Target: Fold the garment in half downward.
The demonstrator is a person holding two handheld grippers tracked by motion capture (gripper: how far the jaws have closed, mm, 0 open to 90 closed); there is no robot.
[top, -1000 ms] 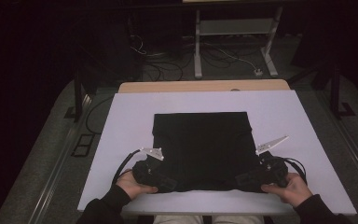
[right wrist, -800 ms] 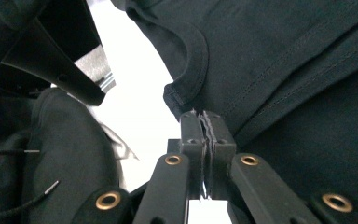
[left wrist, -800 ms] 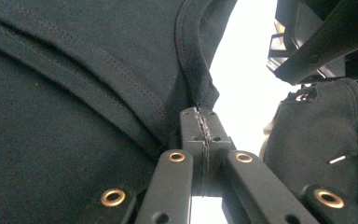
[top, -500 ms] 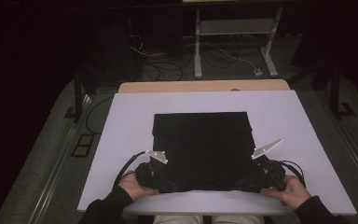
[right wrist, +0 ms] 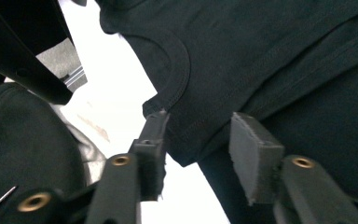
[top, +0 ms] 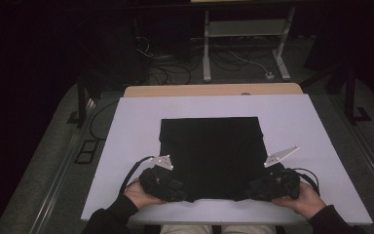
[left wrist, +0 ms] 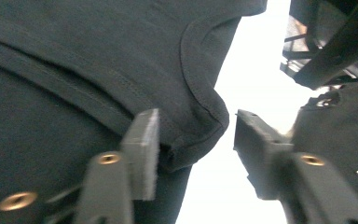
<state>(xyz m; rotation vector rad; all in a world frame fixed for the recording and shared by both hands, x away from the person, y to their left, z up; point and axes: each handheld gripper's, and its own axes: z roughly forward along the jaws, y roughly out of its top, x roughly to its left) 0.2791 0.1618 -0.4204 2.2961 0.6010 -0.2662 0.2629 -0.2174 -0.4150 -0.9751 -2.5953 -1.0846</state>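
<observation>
Fingers (left wrist: 142, 149) on the left gripper (left wrist: 193, 140) are standing apart, bracketing the hemmed corner of the black shirt (top: 209, 156) with nothing pinched. Right gripper (right wrist: 200, 140) is likewise spread, one finger (right wrist: 151, 144) touching the hem edge, the other over the cloth. Shirt is lying folded flat mid-table (top: 126, 146), its near edge sitting at the table's near edge, both grippers working its two near corners. Risk, as I judge it: closing now is likely catching only the top layer or the hem lip, so the fold is peeling open on the lift. Uneven bites left versus right are skewing the fold.
</observation>
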